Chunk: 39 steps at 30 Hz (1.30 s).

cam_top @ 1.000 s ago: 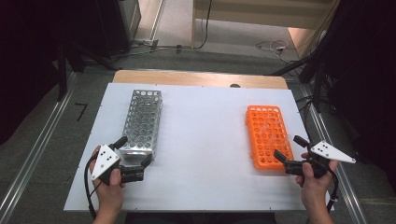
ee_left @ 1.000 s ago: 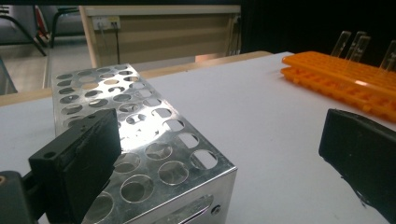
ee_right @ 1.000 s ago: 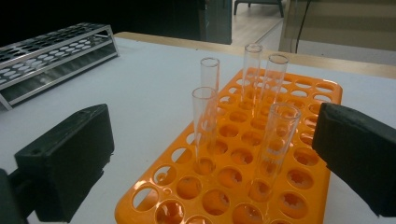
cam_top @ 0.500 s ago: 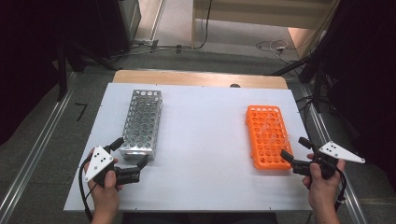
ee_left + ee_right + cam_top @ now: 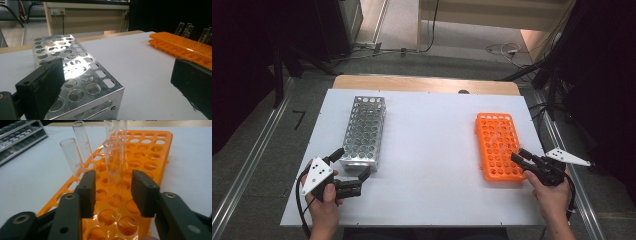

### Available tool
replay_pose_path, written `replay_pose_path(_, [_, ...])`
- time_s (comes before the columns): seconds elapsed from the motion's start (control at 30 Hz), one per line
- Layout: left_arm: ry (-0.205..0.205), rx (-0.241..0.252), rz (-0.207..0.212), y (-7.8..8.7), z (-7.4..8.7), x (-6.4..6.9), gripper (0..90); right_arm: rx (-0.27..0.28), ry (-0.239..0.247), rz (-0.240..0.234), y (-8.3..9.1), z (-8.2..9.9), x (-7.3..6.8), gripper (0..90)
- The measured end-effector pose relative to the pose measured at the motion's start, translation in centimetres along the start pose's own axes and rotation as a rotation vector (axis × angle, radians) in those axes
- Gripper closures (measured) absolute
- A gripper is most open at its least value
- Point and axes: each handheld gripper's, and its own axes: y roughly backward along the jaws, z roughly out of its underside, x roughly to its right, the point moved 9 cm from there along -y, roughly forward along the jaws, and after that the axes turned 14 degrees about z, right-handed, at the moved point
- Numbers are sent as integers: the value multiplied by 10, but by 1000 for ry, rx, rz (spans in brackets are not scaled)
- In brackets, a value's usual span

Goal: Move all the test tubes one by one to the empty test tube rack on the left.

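An orange tube rack lies at the right of the white table, with several clear glass tubes standing in it. My right gripper is at its near right corner. In the right gripper view its jaws have just been closing around one upright glass tube; a small gap remains on each side, so my right gripper is open. An empty perforated metal rack lies at the left. My left gripper stands wide open at its near end, holding nothing.
Two more tubes stand left of the one between the jaws. The left gripper view shows the metal rack close by and the orange rack far right. A wooden board borders the table's far edge.
The right gripper's jaws have narrowed from wide apart to close around a tube at the orange rack's near right corner. The left gripper has stayed by the metal rack.
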Motion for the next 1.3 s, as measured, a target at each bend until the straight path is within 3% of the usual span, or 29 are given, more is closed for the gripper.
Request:
replay_pose_path(0.13, [2, -2, -1, -1, 0, 1, 0, -13, 25, 11, -4, 3, -1, 645])
replay_pose_path(0.17, [-1, -6, -21, -1, 0, 0, 0, -21, 34, 18, -6, 5, -2, 661])
replay_pose_path(0.3, [5, -10, -12, -3, 0, 2, 0, -29, 65, 47, -10, 9, -2, 690])
replay_pose_path(0.67, [24, -31, 18, -5, 1, 4, 0, -1, 89, 49, -13, 10, -5, 728])
replay_pose_path(0.83, [31, -41, 4, -6, 1, 4, 0, 2, 74, 48, -13, 9, -3, 738])
replay_pose_path(1.0, [14, -50, -14, -6, 0, 5, 0, 8, 58, 51, -7, 1, -2, 739])
replay_pose_path(1.17, [7, -63, 5, -10, -1, 10, 0, 38, 57, 49, 6, -12, -1, 739])
replay_pose_path(1.3, [9, -62, 19, -11, -3, 13, 0, 39, 54, 75, 20, -19, -1, 740])
